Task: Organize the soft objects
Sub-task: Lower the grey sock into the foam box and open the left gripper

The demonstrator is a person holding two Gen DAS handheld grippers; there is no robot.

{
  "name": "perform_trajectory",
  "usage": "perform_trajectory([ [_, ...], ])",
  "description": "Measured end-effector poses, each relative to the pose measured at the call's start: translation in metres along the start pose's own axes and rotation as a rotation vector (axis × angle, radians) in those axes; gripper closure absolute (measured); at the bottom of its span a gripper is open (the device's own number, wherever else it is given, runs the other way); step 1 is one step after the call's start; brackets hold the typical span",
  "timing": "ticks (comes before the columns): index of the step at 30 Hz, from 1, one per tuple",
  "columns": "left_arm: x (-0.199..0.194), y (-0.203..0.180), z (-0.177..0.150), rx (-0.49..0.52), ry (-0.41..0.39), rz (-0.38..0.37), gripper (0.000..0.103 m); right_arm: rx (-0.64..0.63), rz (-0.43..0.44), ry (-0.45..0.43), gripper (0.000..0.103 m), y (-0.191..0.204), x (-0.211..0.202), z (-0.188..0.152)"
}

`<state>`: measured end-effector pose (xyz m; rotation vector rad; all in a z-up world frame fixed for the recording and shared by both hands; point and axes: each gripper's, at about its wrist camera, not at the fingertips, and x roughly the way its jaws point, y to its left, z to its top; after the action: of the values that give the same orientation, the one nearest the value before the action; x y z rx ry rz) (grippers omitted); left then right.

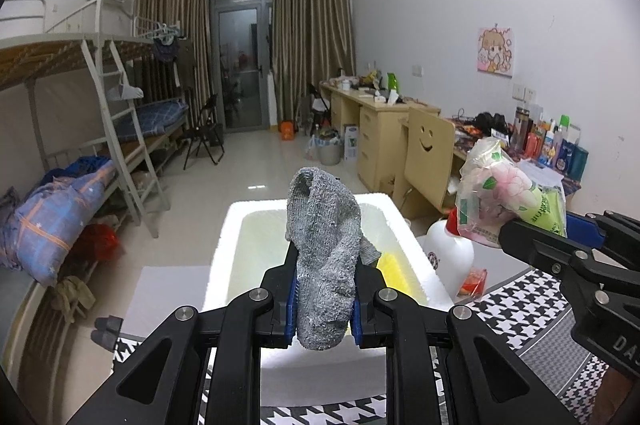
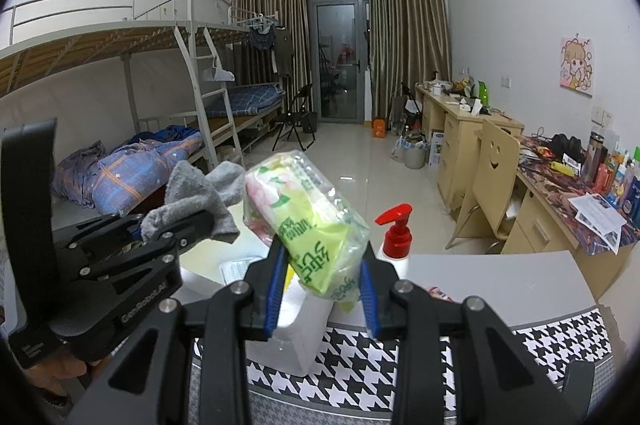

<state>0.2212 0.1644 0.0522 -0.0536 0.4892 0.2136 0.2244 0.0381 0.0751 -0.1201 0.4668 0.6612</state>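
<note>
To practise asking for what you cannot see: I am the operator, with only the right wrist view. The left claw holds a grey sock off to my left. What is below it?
Observer: The grey sock in the left claw hangs over an open white foam box.
Operator: Is anything inside?
Observer: A yellow item lies by its right wall; I cannot tell what it is.
Operator: What is left of the box?
Observer: A flat white panel lies there.
</note>
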Motion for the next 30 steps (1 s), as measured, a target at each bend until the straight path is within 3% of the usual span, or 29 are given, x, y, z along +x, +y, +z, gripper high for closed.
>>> perform_trajectory([
  [9, 0.025, 0.009, 0.005, -0.017, 0.031, -0.01, 0.081, 0.006, 0.001, 0.019, 0.065, -0.004, 0.009, 0.004],
  [11, 0.029, 0.009, 0.006, -0.009, 0.04, 0.004, 0.074, 0.008, -0.001, 0.02, 0.065, -0.006, 0.011, 0.004],
  [13, 0.031, 0.01, 0.003, -0.009, 0.05, 0.019, 0.048, 0.011, -0.006, 0.021, 0.065, -0.004, 0.011, 0.005],
  [15, 0.03, 0.015, 0.001, -0.027, 0.044, 0.02, 0.034, 0.016, -0.009, 0.023, 0.065, -0.005, 0.012, 0.005],
  [24, 0.015, 0.022, 0.001, -0.033, -0.013, 0.092, 0.003, 0.011, 0.0, 0.029, 0.065, -0.001, 0.019, 0.008],
  [30, 0.003, 0.027, 0.003, -0.037, -0.045, 0.136, 0.001, -0.002, 0.007, 0.036, 0.065, 0.003, 0.025, 0.012],
])
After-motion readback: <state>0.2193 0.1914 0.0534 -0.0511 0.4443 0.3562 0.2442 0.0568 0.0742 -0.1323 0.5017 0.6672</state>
